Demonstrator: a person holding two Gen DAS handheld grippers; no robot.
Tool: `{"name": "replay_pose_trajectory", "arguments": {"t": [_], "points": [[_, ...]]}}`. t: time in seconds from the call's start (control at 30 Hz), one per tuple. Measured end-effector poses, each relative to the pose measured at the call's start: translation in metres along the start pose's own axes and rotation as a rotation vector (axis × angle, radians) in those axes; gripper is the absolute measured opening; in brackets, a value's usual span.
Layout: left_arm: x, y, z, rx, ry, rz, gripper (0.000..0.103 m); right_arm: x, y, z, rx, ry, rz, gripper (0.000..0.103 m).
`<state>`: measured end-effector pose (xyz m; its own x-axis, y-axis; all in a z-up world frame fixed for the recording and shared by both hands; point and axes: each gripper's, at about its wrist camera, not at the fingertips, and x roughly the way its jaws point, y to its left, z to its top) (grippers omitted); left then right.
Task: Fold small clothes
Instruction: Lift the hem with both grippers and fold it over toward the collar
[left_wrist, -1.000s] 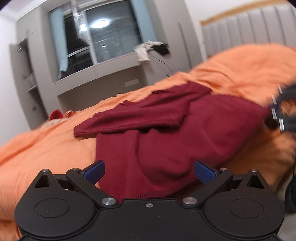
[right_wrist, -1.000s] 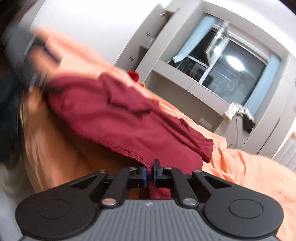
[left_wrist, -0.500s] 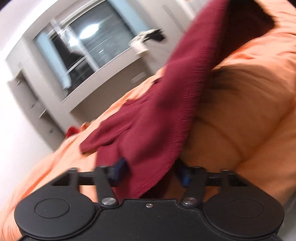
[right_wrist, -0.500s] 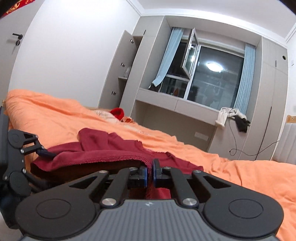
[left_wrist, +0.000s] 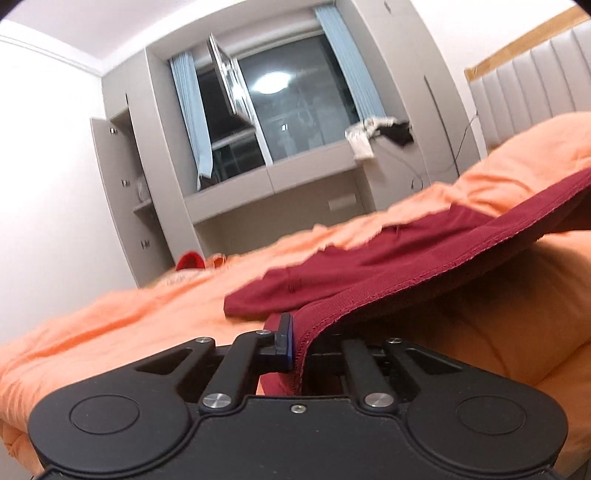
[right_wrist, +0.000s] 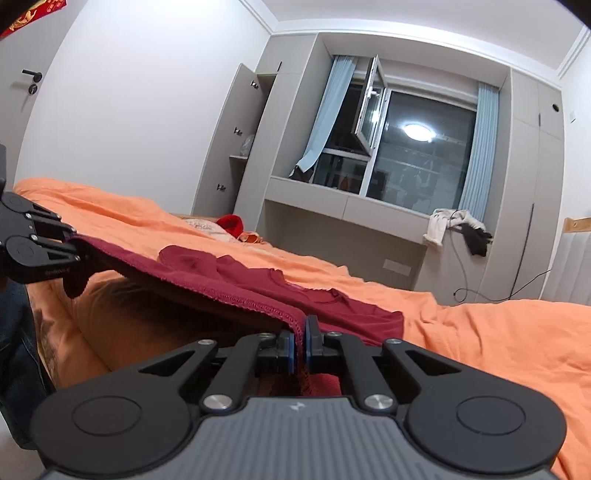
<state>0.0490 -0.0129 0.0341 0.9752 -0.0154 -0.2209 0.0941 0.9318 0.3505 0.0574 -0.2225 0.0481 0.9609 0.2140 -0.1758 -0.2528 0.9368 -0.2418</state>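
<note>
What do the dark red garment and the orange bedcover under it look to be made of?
The dark red garment looks like a fine knit, matte: ribbed texture and a looped stitched hem show along the edge held in the right tool and the left tool. The orange bedcover looks like soft woven fabric, probably cotton over padding, matte with puffy, shallow creases; the exact fibre cannot be told.
</note>
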Motion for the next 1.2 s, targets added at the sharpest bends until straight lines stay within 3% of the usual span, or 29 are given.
{"name": "replay_pose_trajectory", "arguments": {"t": [0.4, 0.63, 0.9, 1.1, 1.2], "points": [[-0.095, 0.012, 0.026, 0.001, -0.148, -0.049, 0.006, -0.089, 0.003, 0.02, -0.024, -0.112, -0.02, 0.005], [-0.13, 0.018, 0.042, -0.004, -0.169, -0.089, 0.006, -0.123, 0.005, 0.034, -0.026, -0.166, -0.016, 0.005], [-0.093, 0.017, 0.073, 0.028, -0.203, -0.064, 0.006, -0.081, -0.012, 0.053, -0.047, -0.216, -0.043, 0.006], [-0.02, 0.014, 0.113, 0.062, -0.207, -0.045, 0.007, 0.002, -0.041, 0.078, -0.081, -0.194, -0.068, 0.006], [0.028, 0.007, 0.127, 0.102, -0.176, -0.031, 0.007, 0.053, -0.064, 0.083, -0.026, -0.149, -0.038, 0.006]]}}
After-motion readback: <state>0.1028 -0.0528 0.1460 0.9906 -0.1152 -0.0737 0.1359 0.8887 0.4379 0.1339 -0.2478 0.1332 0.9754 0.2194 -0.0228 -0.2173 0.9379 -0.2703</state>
